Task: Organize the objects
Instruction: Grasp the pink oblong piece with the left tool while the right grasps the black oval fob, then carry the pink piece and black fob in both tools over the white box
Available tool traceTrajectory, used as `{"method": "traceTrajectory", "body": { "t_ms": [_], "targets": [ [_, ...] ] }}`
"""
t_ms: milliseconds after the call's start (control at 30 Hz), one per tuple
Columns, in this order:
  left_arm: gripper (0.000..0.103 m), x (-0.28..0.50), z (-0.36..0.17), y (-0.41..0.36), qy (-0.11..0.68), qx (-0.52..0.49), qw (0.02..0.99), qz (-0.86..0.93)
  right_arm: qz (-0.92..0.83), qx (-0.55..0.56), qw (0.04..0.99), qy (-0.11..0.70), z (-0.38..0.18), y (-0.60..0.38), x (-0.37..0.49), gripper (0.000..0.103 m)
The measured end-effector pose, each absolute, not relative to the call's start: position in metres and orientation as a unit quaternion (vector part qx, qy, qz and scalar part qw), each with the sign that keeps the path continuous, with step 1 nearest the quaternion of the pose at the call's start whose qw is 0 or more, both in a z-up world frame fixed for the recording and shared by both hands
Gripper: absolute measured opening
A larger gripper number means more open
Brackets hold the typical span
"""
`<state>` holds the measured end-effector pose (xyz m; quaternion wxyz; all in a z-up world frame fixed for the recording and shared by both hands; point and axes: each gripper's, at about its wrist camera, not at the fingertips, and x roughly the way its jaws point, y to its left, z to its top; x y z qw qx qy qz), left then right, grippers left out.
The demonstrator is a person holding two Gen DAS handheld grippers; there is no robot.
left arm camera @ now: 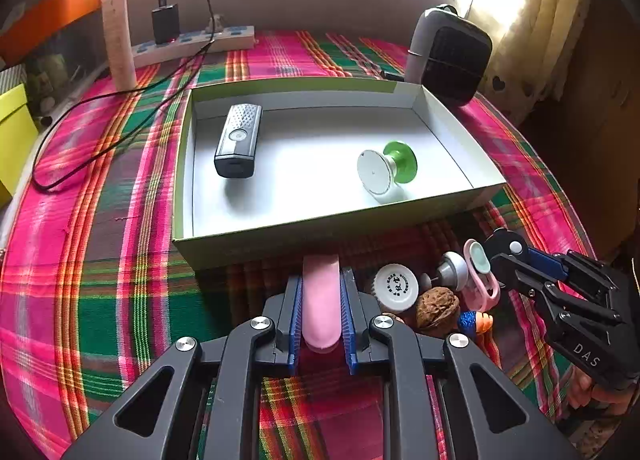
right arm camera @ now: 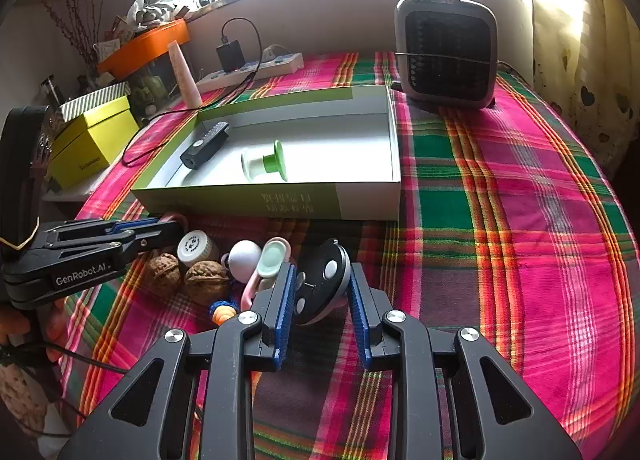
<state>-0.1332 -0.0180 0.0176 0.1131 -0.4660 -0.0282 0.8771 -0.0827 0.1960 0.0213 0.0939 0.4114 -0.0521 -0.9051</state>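
The left gripper (left arm camera: 321, 302) sits low at the near edge, its blue pads (left arm camera: 295, 300) clamped on a pink tube (left arm camera: 320, 300), while the right gripper (right arm camera: 322, 292), just to its right, brackets a black remote (right arm camera: 322, 284).

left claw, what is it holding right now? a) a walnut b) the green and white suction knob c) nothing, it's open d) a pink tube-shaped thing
d: in the left wrist view the left claw has its blue pads pressed against both sides of a pink tube-shaped thing, while the walnut lies on the cloth and the green and white knob sits in the box.
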Motion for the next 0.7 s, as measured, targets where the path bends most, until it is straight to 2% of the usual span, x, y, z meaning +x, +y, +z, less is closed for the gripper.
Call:
{"method": "traceTrajectory", "body": {
  "t_ms": [700],
  "targets": [
    [0.016, -0.126, 0.031, -0.020, -0.026, -0.452, 0.110, 0.885, -0.913, 0.394, 0.094, -0.047, 0.036, 0.197, -0.078, 0.028]
  ]
}}
